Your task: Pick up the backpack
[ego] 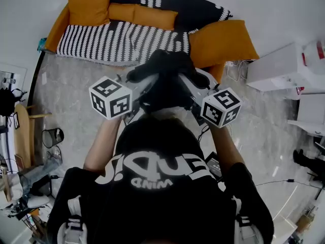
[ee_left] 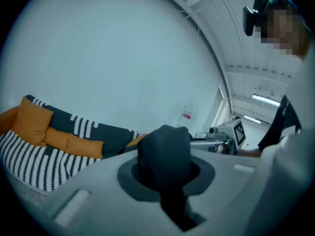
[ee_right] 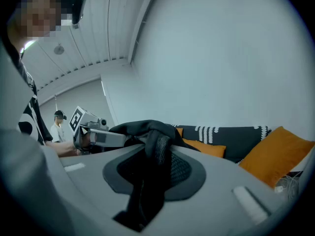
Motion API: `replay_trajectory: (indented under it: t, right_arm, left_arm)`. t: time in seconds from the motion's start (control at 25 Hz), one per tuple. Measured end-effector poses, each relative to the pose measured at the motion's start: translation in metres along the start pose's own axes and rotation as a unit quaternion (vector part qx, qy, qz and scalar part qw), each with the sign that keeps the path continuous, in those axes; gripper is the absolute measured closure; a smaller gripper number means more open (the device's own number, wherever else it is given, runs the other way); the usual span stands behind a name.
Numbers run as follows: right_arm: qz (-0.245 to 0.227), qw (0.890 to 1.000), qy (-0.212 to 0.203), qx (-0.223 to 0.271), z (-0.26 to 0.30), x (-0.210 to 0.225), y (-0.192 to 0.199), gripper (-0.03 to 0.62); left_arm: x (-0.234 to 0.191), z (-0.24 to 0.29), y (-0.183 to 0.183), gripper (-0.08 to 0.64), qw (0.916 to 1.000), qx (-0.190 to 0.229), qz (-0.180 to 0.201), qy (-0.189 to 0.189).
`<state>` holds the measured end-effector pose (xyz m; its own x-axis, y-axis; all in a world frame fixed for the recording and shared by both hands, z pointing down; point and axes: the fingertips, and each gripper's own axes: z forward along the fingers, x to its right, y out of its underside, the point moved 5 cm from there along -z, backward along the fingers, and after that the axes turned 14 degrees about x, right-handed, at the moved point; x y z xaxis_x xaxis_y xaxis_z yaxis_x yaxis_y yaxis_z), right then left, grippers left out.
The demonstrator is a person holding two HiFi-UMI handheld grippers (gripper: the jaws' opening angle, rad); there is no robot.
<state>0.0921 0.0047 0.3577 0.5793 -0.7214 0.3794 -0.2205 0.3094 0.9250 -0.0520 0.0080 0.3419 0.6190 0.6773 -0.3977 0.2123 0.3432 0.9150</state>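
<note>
You've pretty much nailed it: your left tool [ego: 146,89] and right tool [ego: 191,89] are both pinched nearly closed on the black backpack [ego: 165,78]. It looks lifted off the floor [ego: 76,85], near you, with the sofa [ego: 117,39] farther off.

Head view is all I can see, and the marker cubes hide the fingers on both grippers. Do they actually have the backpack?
Observer: On the left, yes. The left gripper has its fingers shut on a smooth black fold of the backpack.
Operator: And the right?
Observer: The right gripper is shut on the bag's black mesh strap.
Operator: Anyone else around?
Observer: The right gripper view shows a second person standing in the background, beyond the left gripper.
</note>
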Motion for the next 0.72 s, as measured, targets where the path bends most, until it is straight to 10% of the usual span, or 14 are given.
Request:
replay_trajectory:
  t: [0.72]
  right_arm:
    - [-0.017, 1.0, -0.001, 0.01, 0.014, -0.013, 0.015, 0.502]
  left_arm:
    - [-0.02, -0.016, 0.003, 0.503, 0.9985, -0.001, 0.034, 0.042]
